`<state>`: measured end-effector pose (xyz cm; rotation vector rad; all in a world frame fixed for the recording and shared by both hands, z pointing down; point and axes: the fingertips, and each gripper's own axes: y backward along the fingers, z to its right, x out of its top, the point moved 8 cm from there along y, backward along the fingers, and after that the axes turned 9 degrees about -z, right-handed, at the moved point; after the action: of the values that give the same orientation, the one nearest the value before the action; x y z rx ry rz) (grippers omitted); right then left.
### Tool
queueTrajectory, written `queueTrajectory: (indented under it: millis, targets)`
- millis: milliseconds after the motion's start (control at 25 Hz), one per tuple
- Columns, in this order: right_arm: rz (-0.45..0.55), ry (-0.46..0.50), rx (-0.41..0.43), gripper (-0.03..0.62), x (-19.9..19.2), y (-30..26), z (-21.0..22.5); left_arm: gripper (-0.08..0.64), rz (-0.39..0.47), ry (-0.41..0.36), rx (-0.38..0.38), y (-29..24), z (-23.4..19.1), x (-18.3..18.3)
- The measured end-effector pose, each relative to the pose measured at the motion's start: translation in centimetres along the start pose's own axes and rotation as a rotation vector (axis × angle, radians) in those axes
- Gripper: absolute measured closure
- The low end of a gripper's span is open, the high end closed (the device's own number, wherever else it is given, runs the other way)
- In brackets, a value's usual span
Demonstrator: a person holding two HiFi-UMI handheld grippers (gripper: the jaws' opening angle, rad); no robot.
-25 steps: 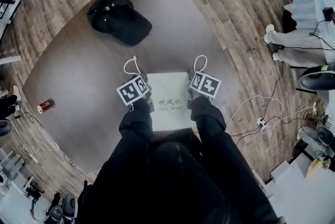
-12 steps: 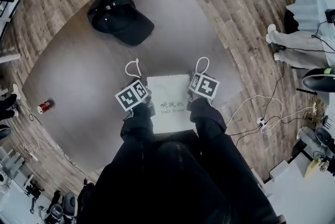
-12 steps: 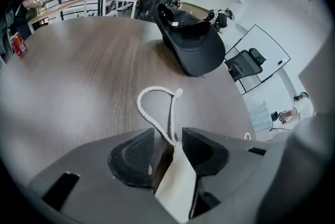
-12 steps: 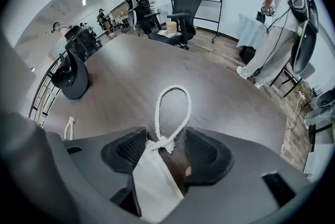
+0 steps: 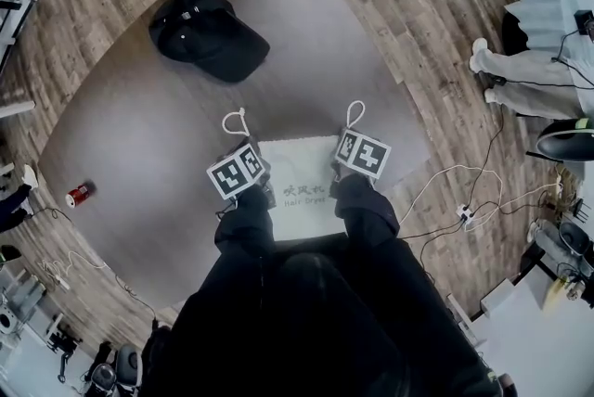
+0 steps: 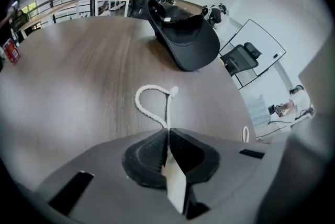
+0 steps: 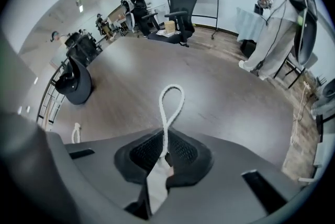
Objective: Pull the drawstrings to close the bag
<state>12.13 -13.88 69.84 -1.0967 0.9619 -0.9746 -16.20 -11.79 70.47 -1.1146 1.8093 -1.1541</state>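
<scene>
As both sets of jaws have just been closing, the left gripper (image 6: 168,131) is clamped on the left cord (image 6: 168,110) and the right gripper (image 7: 165,139) on the right cord (image 7: 163,124). The bag (image 5: 302,186) lies flat on the table (image 5: 167,135) between them, its mouth not yet gathered, so the outward pull is judged to remain. Sleeves (image 5: 367,205) hide the bag's near end. Whether the pads also catch fabric is unclear.

A grey table (image 5: 139,135) carries a black cap (image 5: 209,33) and a white bag (image 5: 297,168).
</scene>
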Motion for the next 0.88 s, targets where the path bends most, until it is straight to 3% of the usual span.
queueTrajectory:
  millis: [120,480,880]
  targets:
    - [0.033,-0.034,0.067,0.554,-0.1,0.1,0.7,0.522,0.013,0.0,-0.079,0.0,-0.5,0.0]
    - [0.158,-0.028,0.189,0.557,-0.1,2.4,0.4,0.526,0.09,-0.038,-0.129,1.7,-1.1,-0.5]
    - [0.237,-0.005,0.252,0.557,-0.4,3.9,-0.2,0.529,0.18,-0.204,-0.086,3.5,-0.4,-0.1]
